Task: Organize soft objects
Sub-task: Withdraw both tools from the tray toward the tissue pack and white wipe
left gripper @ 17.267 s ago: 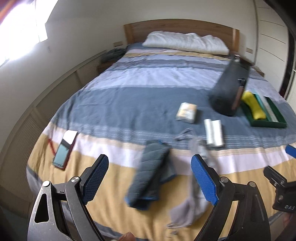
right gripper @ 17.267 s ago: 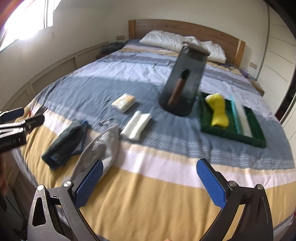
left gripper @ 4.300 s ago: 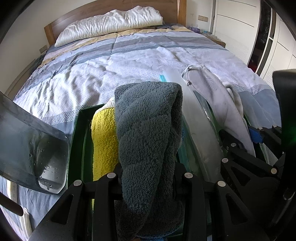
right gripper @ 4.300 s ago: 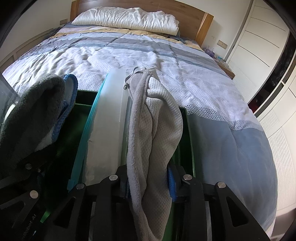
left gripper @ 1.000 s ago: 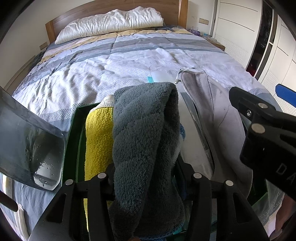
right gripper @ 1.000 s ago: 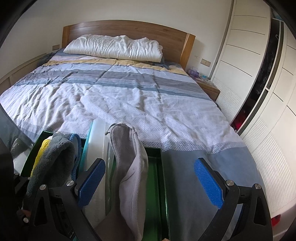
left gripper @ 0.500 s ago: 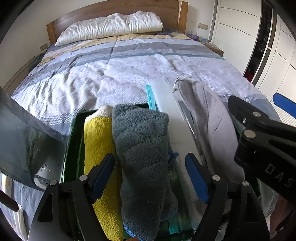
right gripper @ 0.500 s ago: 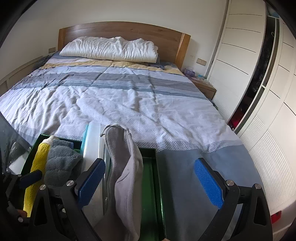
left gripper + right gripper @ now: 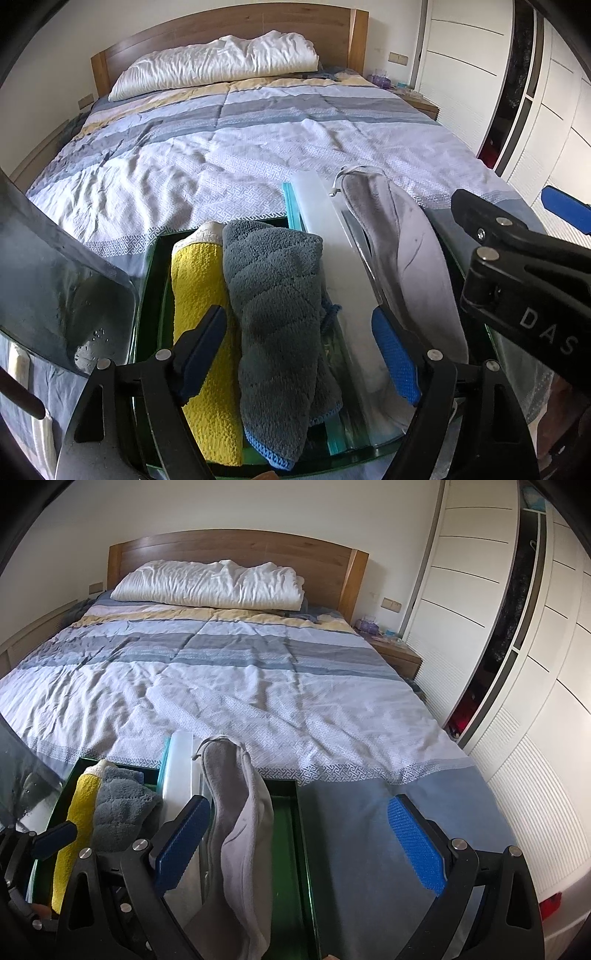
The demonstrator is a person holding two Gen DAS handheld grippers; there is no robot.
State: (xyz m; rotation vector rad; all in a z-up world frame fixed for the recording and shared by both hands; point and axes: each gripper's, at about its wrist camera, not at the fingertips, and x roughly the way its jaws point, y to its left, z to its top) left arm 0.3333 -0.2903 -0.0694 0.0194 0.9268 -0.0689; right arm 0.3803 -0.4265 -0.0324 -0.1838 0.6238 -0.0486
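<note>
Looking at my fluffy grey-blue towel (image 9: 275, 314), blue-edged, lying in the green tray (image 9: 151, 295) beside the yellow cloth (image 9: 201, 295) | my left hand-held gripper (image 9: 295, 347) wide open, gripping nothing | right hand-held gripper (image 9: 299, 845) open too

Two hand-held grippers, black frames with blue finger pads

The left gripper (image 9: 308, 352) has a matte black frame of flat angular arms with triangular cut-outs, joined by round silver screws, and each finger (image 9: 395, 356) wears a blue pad with a fine ribbed grain. The right gripper (image 9: 299, 843) is built alike: black linkage arms, silver pivot screws, and bright blue textured pads on its fingers (image 9: 415, 843). Seen from the left wrist camera, the right gripper's black side plate carries pale raised letters reading "DAS", with two silver screw heads just above them.
</note>
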